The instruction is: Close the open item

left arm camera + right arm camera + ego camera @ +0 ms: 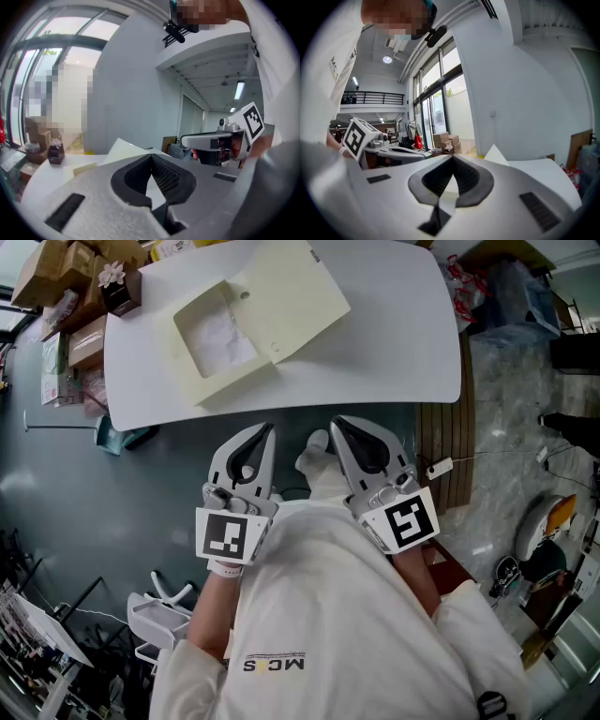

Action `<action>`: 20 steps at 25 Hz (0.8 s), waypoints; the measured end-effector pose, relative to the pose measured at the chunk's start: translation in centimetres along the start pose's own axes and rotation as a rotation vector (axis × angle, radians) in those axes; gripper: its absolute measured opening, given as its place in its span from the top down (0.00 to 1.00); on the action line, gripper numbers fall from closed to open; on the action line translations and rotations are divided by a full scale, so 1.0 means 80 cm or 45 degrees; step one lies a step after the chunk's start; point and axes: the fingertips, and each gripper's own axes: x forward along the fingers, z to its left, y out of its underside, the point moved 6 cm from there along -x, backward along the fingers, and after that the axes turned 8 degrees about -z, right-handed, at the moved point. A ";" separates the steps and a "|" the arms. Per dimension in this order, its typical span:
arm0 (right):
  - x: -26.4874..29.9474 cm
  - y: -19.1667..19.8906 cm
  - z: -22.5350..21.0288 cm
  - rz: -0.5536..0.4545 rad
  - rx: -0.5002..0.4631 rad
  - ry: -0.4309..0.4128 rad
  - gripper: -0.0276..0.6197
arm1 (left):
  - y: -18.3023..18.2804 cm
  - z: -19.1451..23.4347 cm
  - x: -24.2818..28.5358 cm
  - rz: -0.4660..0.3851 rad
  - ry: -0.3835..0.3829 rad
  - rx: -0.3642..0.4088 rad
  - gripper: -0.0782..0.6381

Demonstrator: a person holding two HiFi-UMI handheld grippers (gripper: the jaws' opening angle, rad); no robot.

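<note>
Head view: open box [251, 317] on white table [394, 334], grey floor [75, 484]; left gripper [266, 430], right gripper [338, 422] closed.

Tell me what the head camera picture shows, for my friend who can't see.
An open cream box lies on a white table, its lid flipped back. Nearer the person, who wears white, the left gripper and right gripper are both shut and empty, side by side.

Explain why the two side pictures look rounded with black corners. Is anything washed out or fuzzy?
Head view: evenly lit and sharp, the open box casts only soft shadow on the white table. Left gripper view: a wide-angle lens bends straight lines and darkens corners; the windows are washed out. Right gripper view: same bending; the near fingers look soft.
</note>
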 end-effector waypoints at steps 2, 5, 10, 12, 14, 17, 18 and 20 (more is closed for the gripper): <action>0.000 0.006 0.039 -0.015 -0.010 0.005 0.94 | -0.009 0.018 -0.060 -0.013 -0.059 0.053 0.86; -0.003 0.015 0.104 -0.044 -0.024 0.030 0.94 | -0.021 0.044 -0.150 -0.061 -0.130 0.065 0.86; -0.032 0.024 0.235 -0.112 -0.025 0.186 0.94 | -0.028 0.076 -0.303 -0.106 -0.113 0.101 0.86; -0.048 0.029 0.289 -0.131 0.004 0.289 0.94 | -0.026 0.088 -0.356 -0.099 -0.065 0.108 0.86; -0.067 0.040 0.346 -0.097 0.042 0.362 0.94 | -0.015 0.092 -0.408 -0.068 -0.012 0.071 0.86; -0.077 0.050 0.405 -0.009 0.081 0.379 0.94 | -0.003 0.096 -0.456 -0.040 0.044 0.045 0.86; -0.079 0.049 0.415 -0.008 0.093 0.378 0.94 | -0.001 0.097 -0.462 -0.041 0.056 0.047 0.86; -0.093 0.046 0.426 -0.022 0.094 0.389 0.93 | 0.003 0.089 -0.469 -0.043 0.071 0.047 0.85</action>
